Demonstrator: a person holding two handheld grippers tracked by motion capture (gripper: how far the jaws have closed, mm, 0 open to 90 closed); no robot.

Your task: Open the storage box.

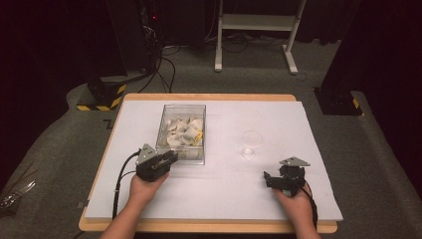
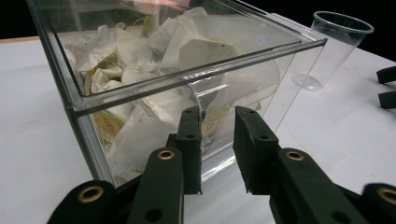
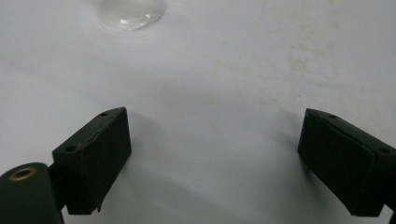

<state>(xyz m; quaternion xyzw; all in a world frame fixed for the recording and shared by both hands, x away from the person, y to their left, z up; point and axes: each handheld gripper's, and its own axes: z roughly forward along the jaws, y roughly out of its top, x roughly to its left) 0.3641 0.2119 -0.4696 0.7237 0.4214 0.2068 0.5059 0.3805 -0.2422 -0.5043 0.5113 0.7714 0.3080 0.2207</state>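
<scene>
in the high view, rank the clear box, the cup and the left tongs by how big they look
1. Box, clearly largest.
2. Left tongs, with their body.
3. Cup, though it looks close to the tongs, and it stands farther from the camera, so that order is unsure.

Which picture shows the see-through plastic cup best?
The left gripper view: the clear plastic cup stands upright at the side, rim and wall plain beside the clear plastic box. The high view shows it small and faint from above. The right gripper view catches just its base.

Glossy clear plastic box, crumpled paper sachets, matt jaws.
</scene>
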